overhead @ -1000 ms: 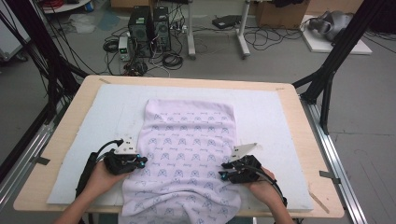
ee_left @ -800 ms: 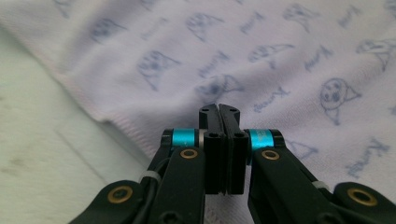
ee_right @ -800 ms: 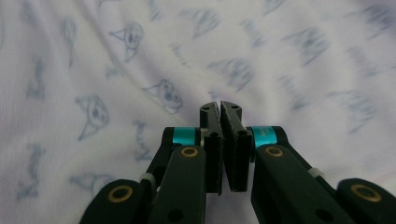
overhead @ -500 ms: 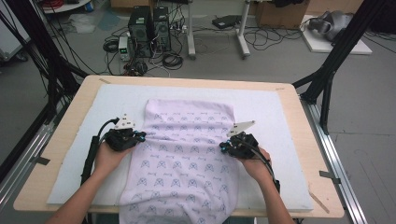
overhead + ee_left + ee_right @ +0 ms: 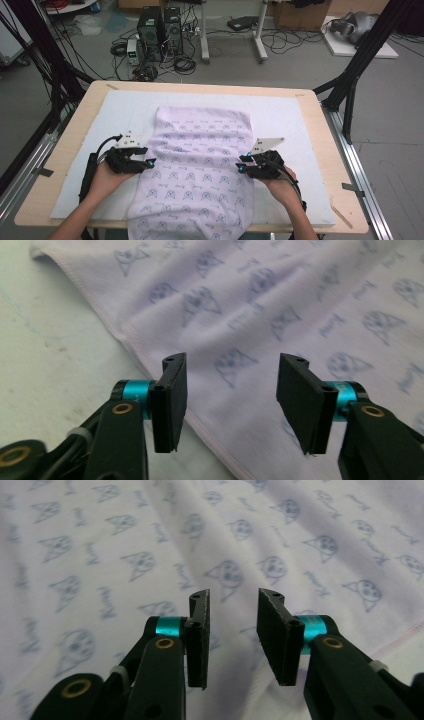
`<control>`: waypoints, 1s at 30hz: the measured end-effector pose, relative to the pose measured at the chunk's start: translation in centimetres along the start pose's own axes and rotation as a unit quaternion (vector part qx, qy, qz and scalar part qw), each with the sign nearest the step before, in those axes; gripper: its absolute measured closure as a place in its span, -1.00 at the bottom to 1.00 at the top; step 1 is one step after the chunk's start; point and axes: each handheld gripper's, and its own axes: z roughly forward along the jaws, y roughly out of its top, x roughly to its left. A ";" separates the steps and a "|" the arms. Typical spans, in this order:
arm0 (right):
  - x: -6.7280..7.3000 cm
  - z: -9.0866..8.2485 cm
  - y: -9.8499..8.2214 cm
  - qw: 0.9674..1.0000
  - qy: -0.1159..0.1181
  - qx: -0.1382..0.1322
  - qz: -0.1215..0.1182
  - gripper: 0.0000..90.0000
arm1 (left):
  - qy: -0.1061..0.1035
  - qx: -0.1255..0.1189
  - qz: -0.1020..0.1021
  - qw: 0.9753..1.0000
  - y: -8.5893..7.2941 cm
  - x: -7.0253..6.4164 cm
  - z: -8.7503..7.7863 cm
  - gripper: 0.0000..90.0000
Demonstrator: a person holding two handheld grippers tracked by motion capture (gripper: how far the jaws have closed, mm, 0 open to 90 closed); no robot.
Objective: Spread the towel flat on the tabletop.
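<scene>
A lavender cloth (image 5: pixel 200 145) printed with small cat faces lies spread on the white mat (image 5: pixel 285 115), and its near end hangs over the table's front edge. My left gripper (image 5: pixel 150 163) hovers at the cloth's left hem, pointing inward. In the left gripper view the left gripper (image 5: pixel 230 400) has just been opening, with nothing between its jaws, above the hem of the cloth (image 5: pixel 300 300). My right gripper (image 5: pixel 241 168) sits at the right hem. In its own view the right gripper (image 5: pixel 232 630) has also just been opening, empty, above the cloth (image 5: pixel 150 530).
The mat covers most of the wooden table (image 5: pixel 312 105). Metal rails (image 5: pixel 360 170) run along both sides. Black frame poles (image 5: pixel 350 95) stand at the table's left and right corners. Computer towers (image 5: pixel 160 27) and cables lie on the floor beyond.
Both grippers went from shut at the cloth's side hems to open, letting go. The hands pushed away from the person, then drew back a little.
</scene>
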 end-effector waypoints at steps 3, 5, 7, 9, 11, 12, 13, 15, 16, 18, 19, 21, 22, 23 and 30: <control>1.5 -0.4 -0.9 1.000 0.024 -0.003 -0.006 0.40 | -0.012 -0.002 0.017 1.000 -1.0 -1.4 -0.6 -0.04; 2.4 -0.1 -1.6 0.999 0.035 0.015 -0.013 0.37 | -0.024 0.012 0.023 0.999 -1.7 -1.8 -0.3 -0.02; 2.9 0.3 -2.3 0.998 0.034 0.037 -0.022 0.37 | -0.031 0.024 0.029 0.999 -2.2 -2.1 0.1 0.04; 3.0 0.7 -2.8 0.998 0.034 0.047 -0.020 0.35 | -0.042 0.033 0.034 0.998 -2.8 -2.2 0.6 0.18; 2.9 1.2 -3.3 0.998 0.031 0.057 -0.014 0.37 | -0.047 0.021 0.034 0.998 -3.2 -2.2 0.7 0.34; 2.9 1.3 -3.4 0.997 0.029 0.065 -0.013 0.44 | -0.048 0.016 0.037 0.998 -3.3 -2.2 0.7 0.56; 2.8 1.4 -3.5 0.998 0.037 0.054 -0.002 0.66 | -0.047 0.013 0.037 0.998 -3.3 -2.2 0.7 0.80; 2.6 1.4 -3.4 0.998 0.041 0.054 -0.007 0.93 | -0.040 0.013 0.044 0.998 -3.2 -2.4 0.8 0.91; 2.6 1.5 -3.2 0.998 0.040 0.057 -0.007 0.95 | -0.031 0.013 0.052 0.998 -3.0 -2.4 0.8 0.93; 2.5 1.4 -2.8 0.997 0.035 0.060 -0.017 0.95 | -0.017 0.000 0.050 0.999 -2.6 -2.2 0.7 0.94; 2.3 1.3 -2.6 0.998 0.030 0.059 -0.017 0.95 | -0.012 -0.005 0.045 0.999 -2.3 -2.0 0.7 0.94; 1.8 0.9 -2.2 0.999 0.023 0.048 -0.010 0.95 | 0.004 -0.012 0.040 0.999 -1.9 -1.4 0.8 0.94; 1.5 0.9 -1.9 0.999 0.020 0.046 -0.006 0.95 | 0.014 -0.011 0.037 0.999 -1.8 -1.1 1.1 0.93; 1.3 1.0 -1.8 0.999 0.016 0.046 -0.007 0.95 | 0.024 -0.009 0.034 0.999 -1.8 -0.9 1.4 0.98; 0.4 1.7 -2.4 0.999 0.016 0.042 0.013 0.74 | 0.014 -0.009 0.015 1.000 -1.9 -0.3 1.3 0.68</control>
